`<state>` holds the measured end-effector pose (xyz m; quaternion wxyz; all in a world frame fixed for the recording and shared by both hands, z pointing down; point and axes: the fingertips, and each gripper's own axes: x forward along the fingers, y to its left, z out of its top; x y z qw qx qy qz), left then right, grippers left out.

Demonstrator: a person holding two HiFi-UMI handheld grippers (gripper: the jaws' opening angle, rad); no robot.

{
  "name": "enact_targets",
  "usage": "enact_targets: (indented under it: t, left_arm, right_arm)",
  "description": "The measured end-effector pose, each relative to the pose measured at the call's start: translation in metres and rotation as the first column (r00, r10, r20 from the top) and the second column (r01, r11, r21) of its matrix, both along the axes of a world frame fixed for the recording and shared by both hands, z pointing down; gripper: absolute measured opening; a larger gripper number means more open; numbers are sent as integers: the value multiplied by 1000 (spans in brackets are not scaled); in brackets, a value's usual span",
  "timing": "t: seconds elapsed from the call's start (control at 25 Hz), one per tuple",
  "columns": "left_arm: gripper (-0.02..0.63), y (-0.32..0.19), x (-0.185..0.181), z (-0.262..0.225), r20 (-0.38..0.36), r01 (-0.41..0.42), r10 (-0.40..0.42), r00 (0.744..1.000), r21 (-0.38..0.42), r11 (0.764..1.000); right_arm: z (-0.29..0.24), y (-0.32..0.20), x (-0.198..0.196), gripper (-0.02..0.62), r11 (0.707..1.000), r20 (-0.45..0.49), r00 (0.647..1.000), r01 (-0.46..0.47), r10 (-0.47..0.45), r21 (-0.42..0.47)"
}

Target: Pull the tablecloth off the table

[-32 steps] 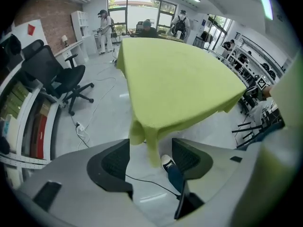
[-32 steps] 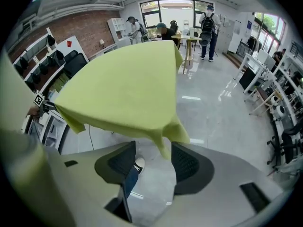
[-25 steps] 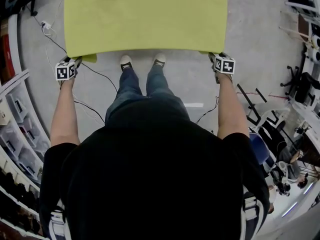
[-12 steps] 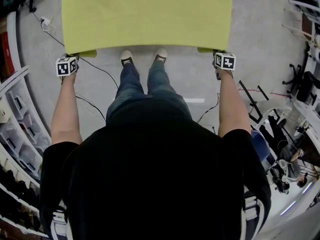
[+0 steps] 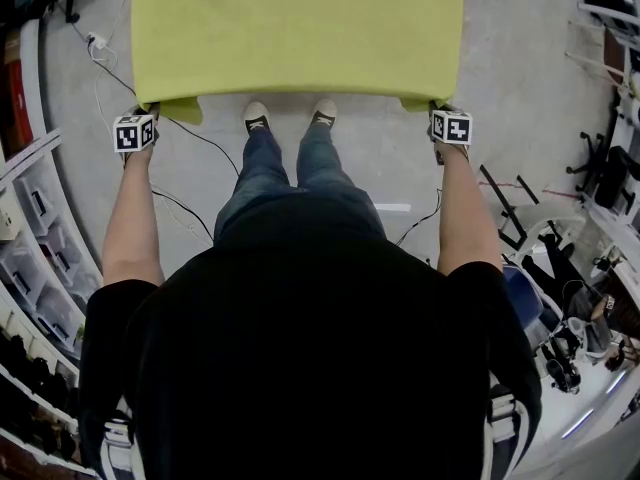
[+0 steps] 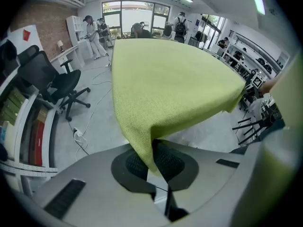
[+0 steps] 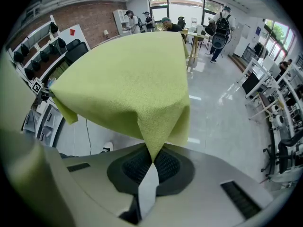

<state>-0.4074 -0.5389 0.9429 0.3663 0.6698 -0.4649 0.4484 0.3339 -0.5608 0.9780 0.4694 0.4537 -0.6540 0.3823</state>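
A yellow-green tablecloth (image 5: 298, 30) covers the table in front of me and hangs over its near edge. My left gripper (image 5: 148, 113) is at the near left corner, jaws just closed and now shut on that hanging corner of the tablecloth (image 6: 144, 145), which is pinched between the dark pads. My right gripper (image 5: 436, 108) holds the near right corner of the tablecloth (image 7: 154, 150) the same way, its jaws just closed onto the cloth tip. Both grippers point steeply down. The table itself is hidden under the cloth.
My feet (image 5: 288, 116) stand by the table's near edge. Cables (image 5: 185, 133) run over the grey floor at the left, near shelving (image 5: 35, 258). An office chair (image 6: 57, 86) stands left of the table. Chairs and stands (image 5: 590, 168) crowd the right side; people stand at the far end (image 7: 220, 25).
Both grippers have closed onto the cloth's near corners. The corners now hang slightly lower and are drawn toward the grippers; the right gripper shifted a little.
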Motion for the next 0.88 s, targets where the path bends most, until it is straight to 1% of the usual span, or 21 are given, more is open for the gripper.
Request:
enact_targets:
  t: [0.2, 0.52, 0.68, 0.76, 0.88]
  left_arm:
    - [26, 16, 1, -21, 23, -10, 10, 1000, 8, 1000]
    - [25, 51, 31, -60, 82, 13, -15, 997, 15, 1000]
    - [25, 71, 49, -78, 119, -4, 1, 993, 20, 1000]
    - [25, 81, 51, -86, 126, -2, -1, 992, 30, 1000]
    - [25, 95, 43, -96, 137, 12, -18, 990, 45, 999]
  right_arm:
    - [-17, 18, 3, 23, 1000, 4, 1000, 28, -28, 11]
    - [-43, 45, 32, 23, 996, 42, 996, 83, -85, 32]
    - [-54, 63, 49, 23, 994, 65, 992, 101, -104, 46]
    - [-57, 76, 51, 23, 993, 76, 991, 110, -114, 47]
    - [-66, 93, 44, 23, 992, 81, 990, 110, -115, 53]
